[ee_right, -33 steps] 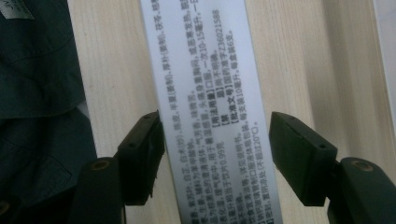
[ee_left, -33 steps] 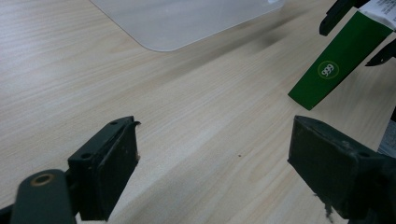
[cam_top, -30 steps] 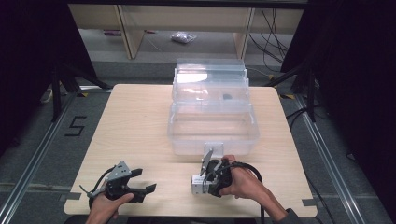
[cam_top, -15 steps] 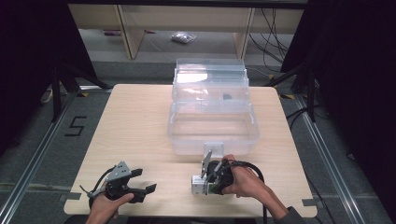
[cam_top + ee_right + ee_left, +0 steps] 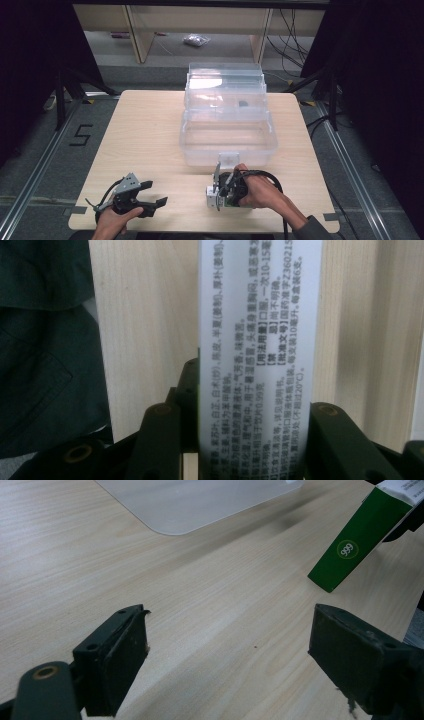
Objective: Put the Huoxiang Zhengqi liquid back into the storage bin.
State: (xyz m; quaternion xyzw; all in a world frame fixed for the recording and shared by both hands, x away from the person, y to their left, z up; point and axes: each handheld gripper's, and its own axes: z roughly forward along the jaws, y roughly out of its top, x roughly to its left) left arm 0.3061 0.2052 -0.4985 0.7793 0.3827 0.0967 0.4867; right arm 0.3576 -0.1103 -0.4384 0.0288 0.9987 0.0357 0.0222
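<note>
Clear bin [image 5: 227, 140] on wooden table [image 5: 145, 140]; shelving [image 5: 140, 30] behind.

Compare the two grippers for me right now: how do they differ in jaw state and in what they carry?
The left gripper has its jaws spread wide with only bare table between them; the right gripper is shut on a medicine box. The left gripper sits near the table's front left corner, while the right gripper is just in front of the clear plastic bin. Each is held by one hand, low over the table.
</note>
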